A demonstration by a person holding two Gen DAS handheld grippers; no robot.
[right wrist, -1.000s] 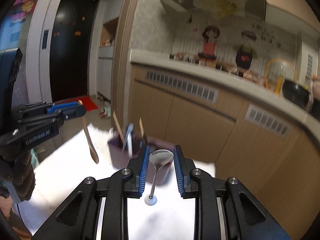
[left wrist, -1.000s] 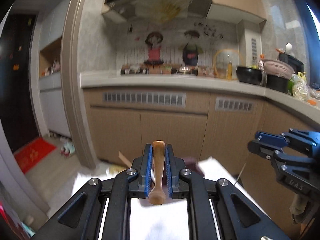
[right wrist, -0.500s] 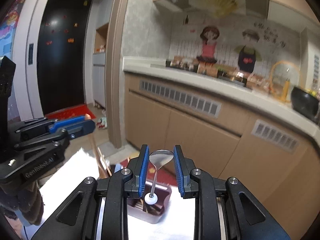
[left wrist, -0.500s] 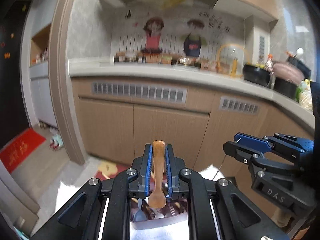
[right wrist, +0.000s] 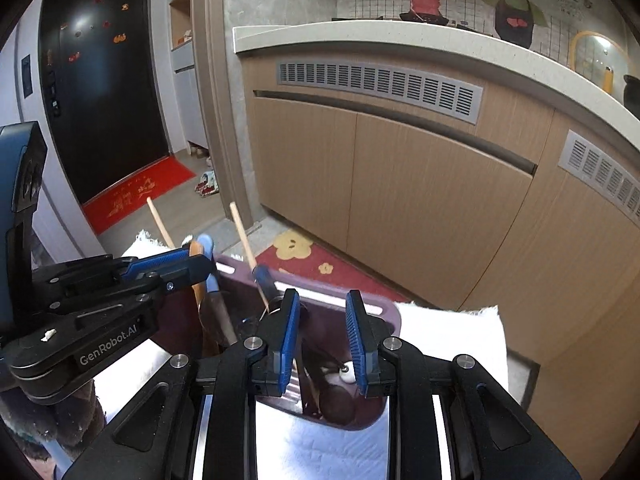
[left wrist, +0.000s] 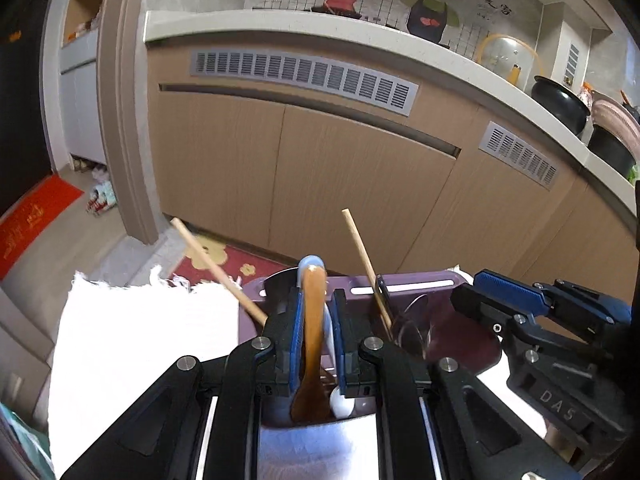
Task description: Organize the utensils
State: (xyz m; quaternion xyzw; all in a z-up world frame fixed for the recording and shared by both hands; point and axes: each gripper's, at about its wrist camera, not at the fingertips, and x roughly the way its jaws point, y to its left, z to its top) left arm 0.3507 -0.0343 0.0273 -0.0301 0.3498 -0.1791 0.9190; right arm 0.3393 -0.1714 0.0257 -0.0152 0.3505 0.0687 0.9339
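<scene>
A purple utensil holder (left wrist: 412, 282) stands on a white cloth, also in the right wrist view (right wrist: 390, 314). My left gripper (left wrist: 314, 330) is shut on a brown wooden spoon (left wrist: 312, 344), its bowl down inside the holder's left part. My right gripper (right wrist: 324, 334) is open and empty over the holder's right part; a metal spoon (right wrist: 344, 370) lies below it inside. Wooden chopsticks (left wrist: 362, 258) and other utensils stand in the holder. The left gripper shows in the right wrist view (right wrist: 200, 266).
The white cloth (left wrist: 140, 340) covers the table, whose far edge lies just behind the holder. Wooden kitchen cabinets (left wrist: 340, 168) and a countertop (left wrist: 360, 36) stand beyond. A red doormat (right wrist: 136, 194) lies on the floor by a dark door.
Both grippers dropped down over the holder. My right gripper opened and let the metal spoon fall in. My left gripper lowered the wooden spoon into the holder, still gripping it.
</scene>
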